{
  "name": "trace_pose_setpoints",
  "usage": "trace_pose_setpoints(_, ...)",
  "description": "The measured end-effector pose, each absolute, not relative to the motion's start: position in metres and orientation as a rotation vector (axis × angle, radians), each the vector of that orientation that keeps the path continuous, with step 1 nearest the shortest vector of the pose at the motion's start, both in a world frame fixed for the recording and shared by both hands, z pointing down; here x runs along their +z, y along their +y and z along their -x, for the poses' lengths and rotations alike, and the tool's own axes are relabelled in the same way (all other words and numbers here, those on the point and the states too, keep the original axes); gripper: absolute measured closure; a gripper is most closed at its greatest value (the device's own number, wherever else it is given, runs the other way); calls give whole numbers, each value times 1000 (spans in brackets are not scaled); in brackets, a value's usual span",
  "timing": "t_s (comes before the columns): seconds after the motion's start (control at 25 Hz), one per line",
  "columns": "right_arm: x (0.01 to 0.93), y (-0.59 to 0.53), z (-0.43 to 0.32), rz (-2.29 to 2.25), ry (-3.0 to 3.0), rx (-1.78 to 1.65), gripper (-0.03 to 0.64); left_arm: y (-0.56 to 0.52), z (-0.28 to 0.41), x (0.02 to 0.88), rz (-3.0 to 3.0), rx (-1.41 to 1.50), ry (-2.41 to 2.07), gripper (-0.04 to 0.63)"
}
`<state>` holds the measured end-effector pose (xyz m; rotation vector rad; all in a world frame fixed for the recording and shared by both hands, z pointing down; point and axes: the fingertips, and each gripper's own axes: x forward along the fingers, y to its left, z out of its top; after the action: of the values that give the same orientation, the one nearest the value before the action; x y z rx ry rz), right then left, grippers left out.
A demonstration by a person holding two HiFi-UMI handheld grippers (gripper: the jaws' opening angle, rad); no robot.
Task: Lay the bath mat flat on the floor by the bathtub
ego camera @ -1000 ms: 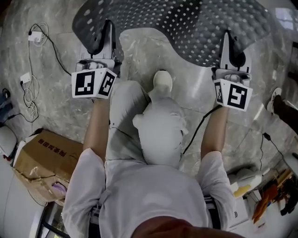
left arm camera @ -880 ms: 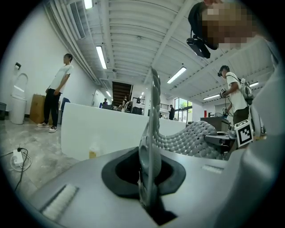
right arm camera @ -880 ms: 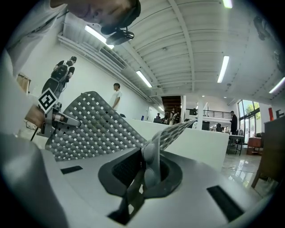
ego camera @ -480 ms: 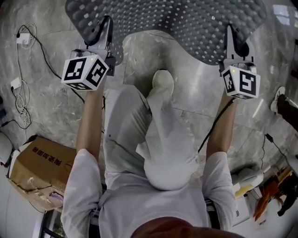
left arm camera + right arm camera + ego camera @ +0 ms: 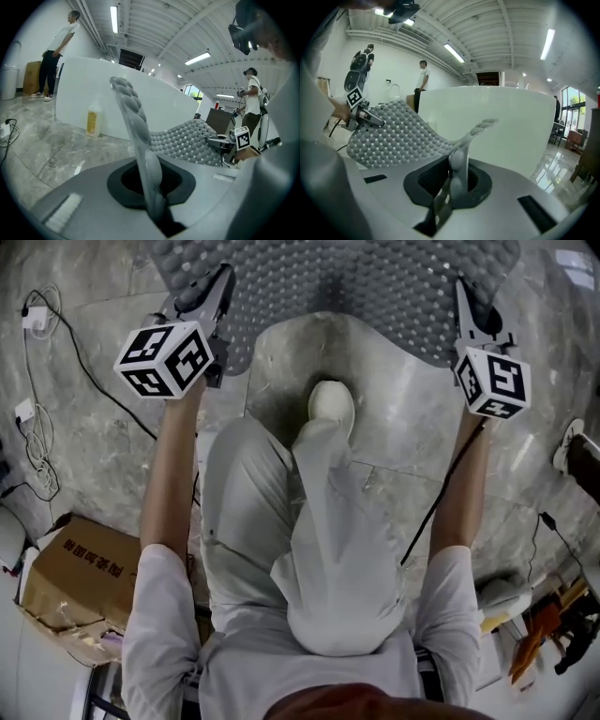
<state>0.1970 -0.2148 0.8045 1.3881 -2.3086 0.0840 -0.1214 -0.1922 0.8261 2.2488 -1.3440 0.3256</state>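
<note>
The grey studded bath mat (image 5: 356, 277) hangs spread between my two grippers at the top of the head view, above the marble floor (image 5: 103, 446). My left gripper (image 5: 217, 287) is shut on its left corner, and my right gripper (image 5: 469, 298) is shut on its right corner. In the left gripper view the mat's edge (image 5: 140, 136) rises from the shut left gripper (image 5: 157, 206), with the white bathtub (image 5: 154, 103) behind it. In the right gripper view the mat (image 5: 398, 136) sags away from the shut right gripper (image 5: 454, 183), in front of the bathtub wall (image 5: 506, 126).
A cardboard box (image 5: 80, 563) and loose cables (image 5: 37, 418) lie at the left. Clutter (image 5: 544, 624) sits at the lower right. The person's shoe (image 5: 330, 401) is under the mat's near edge. A yellow bottle (image 5: 93, 121) stands by the tub. People stand in the background (image 5: 58, 51).
Both grippers have moved forward and away from the body with the mat still pinched. The mat has shifted up in the head view, and the arms are stretched further.
</note>
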Motion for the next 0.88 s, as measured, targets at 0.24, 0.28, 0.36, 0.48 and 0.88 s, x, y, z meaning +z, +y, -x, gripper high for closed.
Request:
trace_pose_setpoints(0.24, 832, -223, -195, -1397, -2265, 118, 595, -209, 121, 848, -2240, 393, -1318, 580)
trace_pose_setpoints(0.28, 836, -225, -195, -1398, -2257, 118, 595, -213, 122, 852, -2236, 404, -1324, 580)
trace_pose_setpoints(0.36, 844, -229, -195, -1398, -2244, 114, 596, -219, 125, 860, -2227, 429, -1340, 580)
trace_pose_setpoints(0.48, 856, -236, -198, -1392, -2223, 109, 597, -227, 128, 875, -2219, 478, -1358, 580)
trace_pose_setpoints(0.88, 907, -271, -198, -1335, -2157, 122, 597, -261, 140, 924, -2178, 703, -1350, 578)
